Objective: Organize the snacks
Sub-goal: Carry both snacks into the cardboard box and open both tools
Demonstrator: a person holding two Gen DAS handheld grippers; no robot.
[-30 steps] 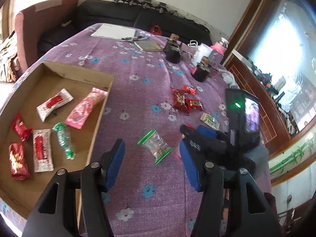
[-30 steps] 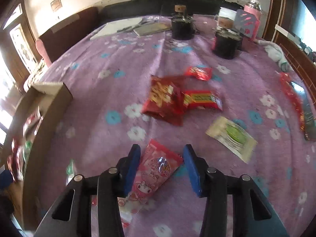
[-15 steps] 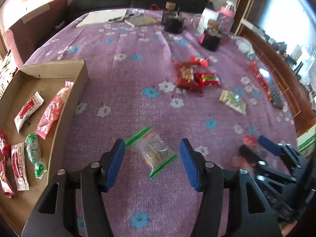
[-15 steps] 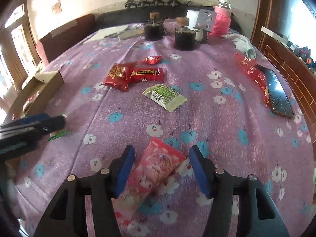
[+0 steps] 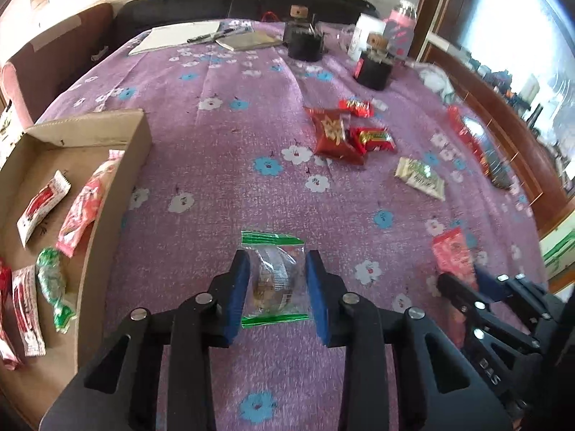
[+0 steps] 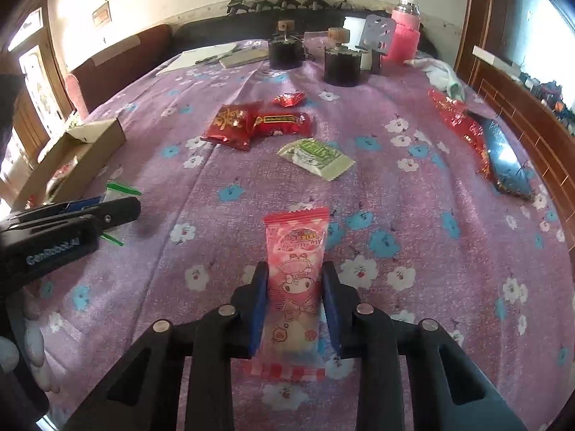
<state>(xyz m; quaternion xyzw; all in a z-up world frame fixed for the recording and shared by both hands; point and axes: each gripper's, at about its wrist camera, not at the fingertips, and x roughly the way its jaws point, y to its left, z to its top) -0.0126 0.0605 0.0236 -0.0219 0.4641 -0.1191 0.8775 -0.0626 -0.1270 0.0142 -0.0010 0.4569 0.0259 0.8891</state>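
Covering the table, purple floral cloth, black sofa behind, both hand-held grippers clamping snack packets

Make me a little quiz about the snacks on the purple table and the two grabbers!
1. True or false: the left gripper has its fingers either side of a clear packet with green edges.
2. What colour is the packet between the right gripper fingers? A) blue B) pink C) yellow
3. Fill in: some snacks already lie in the cardboard ____ on the left.

Key: 1 true; 2 B; 3 box.
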